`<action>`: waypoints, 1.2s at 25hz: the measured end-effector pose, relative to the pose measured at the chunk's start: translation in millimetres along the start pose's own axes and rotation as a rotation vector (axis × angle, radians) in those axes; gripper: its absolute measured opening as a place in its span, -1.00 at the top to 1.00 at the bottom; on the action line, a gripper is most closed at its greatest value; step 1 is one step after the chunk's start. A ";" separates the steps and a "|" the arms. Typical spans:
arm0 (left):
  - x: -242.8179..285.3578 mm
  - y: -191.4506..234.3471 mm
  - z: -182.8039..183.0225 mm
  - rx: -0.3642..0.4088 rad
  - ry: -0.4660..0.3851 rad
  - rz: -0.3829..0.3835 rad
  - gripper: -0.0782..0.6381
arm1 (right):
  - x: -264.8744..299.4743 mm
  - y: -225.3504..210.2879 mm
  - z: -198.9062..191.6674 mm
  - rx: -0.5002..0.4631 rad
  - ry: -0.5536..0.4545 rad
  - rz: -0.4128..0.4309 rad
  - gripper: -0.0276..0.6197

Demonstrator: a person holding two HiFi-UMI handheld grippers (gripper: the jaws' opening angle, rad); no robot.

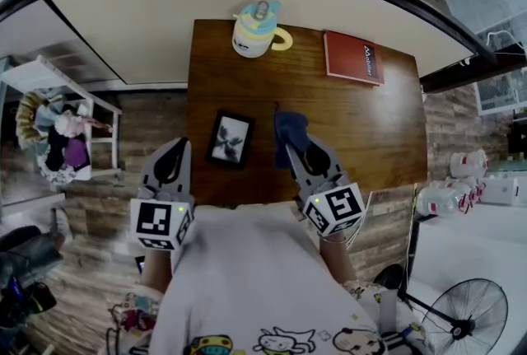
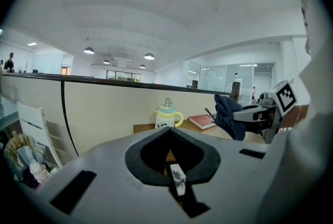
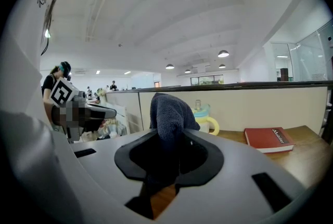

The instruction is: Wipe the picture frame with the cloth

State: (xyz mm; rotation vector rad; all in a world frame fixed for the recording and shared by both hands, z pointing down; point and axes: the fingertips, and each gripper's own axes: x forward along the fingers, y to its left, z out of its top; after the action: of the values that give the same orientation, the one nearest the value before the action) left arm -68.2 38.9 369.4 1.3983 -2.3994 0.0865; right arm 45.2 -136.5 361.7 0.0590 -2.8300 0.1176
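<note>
2 grippers hover over the near edge of the wooden table (image 1: 375,131). The right gripper (image 1: 298,154) is clenched on the dark blue cloth (image 1: 290,129), which bunches up past its jaws. The left gripper (image 1: 174,149) is closed tight with nothing in it. The picture frame (image 1: 230,139) sits on the table between them, just left of the cloth. A pastel bottle (image 1: 254,29) and a red book (image 1: 352,57) stand at the far edge.

The wooden table (image 1: 387,131) bears picture frame (image 1: 230,139), red book (image 1: 353,58), yellow cup (image 1: 255,30).
</note>
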 end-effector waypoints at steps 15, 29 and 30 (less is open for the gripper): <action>0.1 2.8 -4.1 -0.005 0.001 -0.012 0.77 | 0.4 0.8 -2.3 0.001 0.003 -0.008 0.67; 3.4 4.7 -7.1 0.036 0.021 -0.038 0.77 | 5.3 3.0 -5.2 0.004 0.007 -0.003 0.67; 4.2 4.5 -7.9 0.041 0.023 -0.043 0.77 | 5.9 3.2 -5.3 0.005 0.007 -0.003 0.67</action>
State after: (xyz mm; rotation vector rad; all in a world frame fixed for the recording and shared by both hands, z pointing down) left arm -71.7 39.5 378.8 1.4587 -2.3596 0.1406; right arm 41.1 -133.0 368.2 0.0638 -2.8225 0.1234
